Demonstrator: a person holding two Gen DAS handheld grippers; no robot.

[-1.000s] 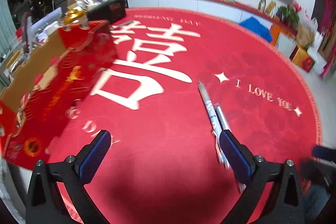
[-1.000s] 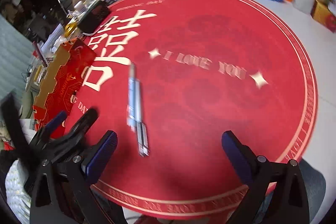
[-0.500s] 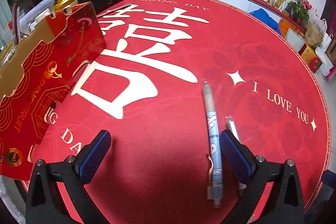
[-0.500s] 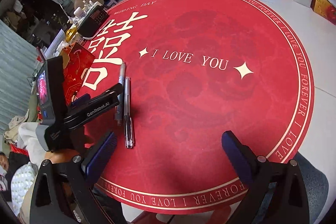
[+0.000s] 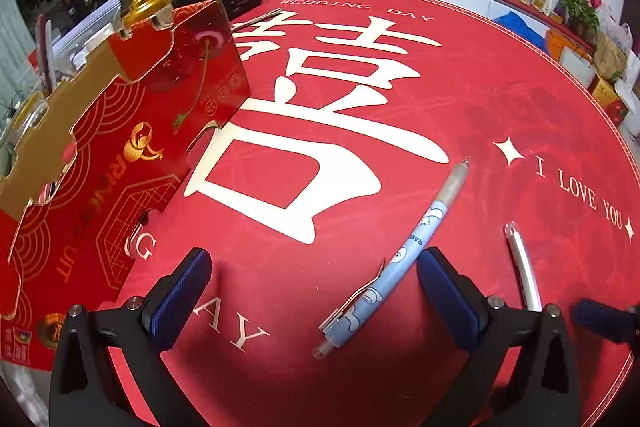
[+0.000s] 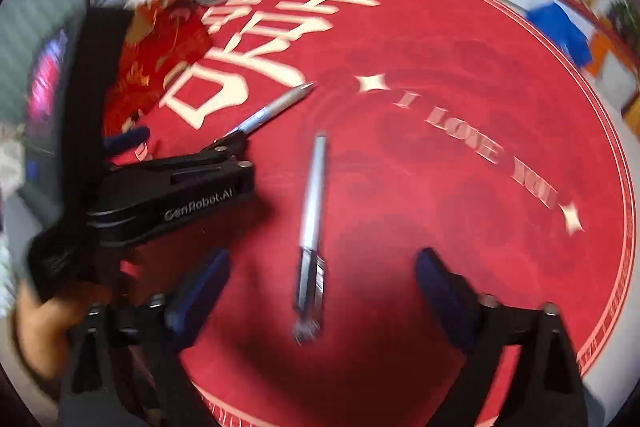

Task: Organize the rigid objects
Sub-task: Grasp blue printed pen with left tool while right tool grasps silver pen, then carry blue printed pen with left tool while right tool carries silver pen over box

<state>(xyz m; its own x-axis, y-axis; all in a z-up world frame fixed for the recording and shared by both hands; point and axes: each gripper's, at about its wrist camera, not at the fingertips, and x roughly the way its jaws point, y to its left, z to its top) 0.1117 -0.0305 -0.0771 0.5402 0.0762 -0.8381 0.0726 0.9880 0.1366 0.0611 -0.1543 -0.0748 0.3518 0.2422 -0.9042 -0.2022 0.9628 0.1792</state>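
A: Where are your pens?

B: Both lie flat on the red table (image 5: 360, 379). The blue pen (image 5: 404, 251) lies between your left tool's (image 5: 316, 291) pads, its tip toward 1 o'clock and its clip end low. The silver pen (image 6: 312, 223) lies between your right tool's (image 6: 320, 291) pads, running about 12 to 6, blurred.

A: And the tools?

B: Your left stands wide, touching nothing. Your right is closing around the silver pen, pads not yet on it.

A: How will they handle?

B: Likely light, stiff and smooth, so they may roll or slip. Take each across the mid-barrel, clear of the clip, with the pads square to it.

A: And the box (image 5: 132, 155)?

B: At 10 o'clock, well apart.
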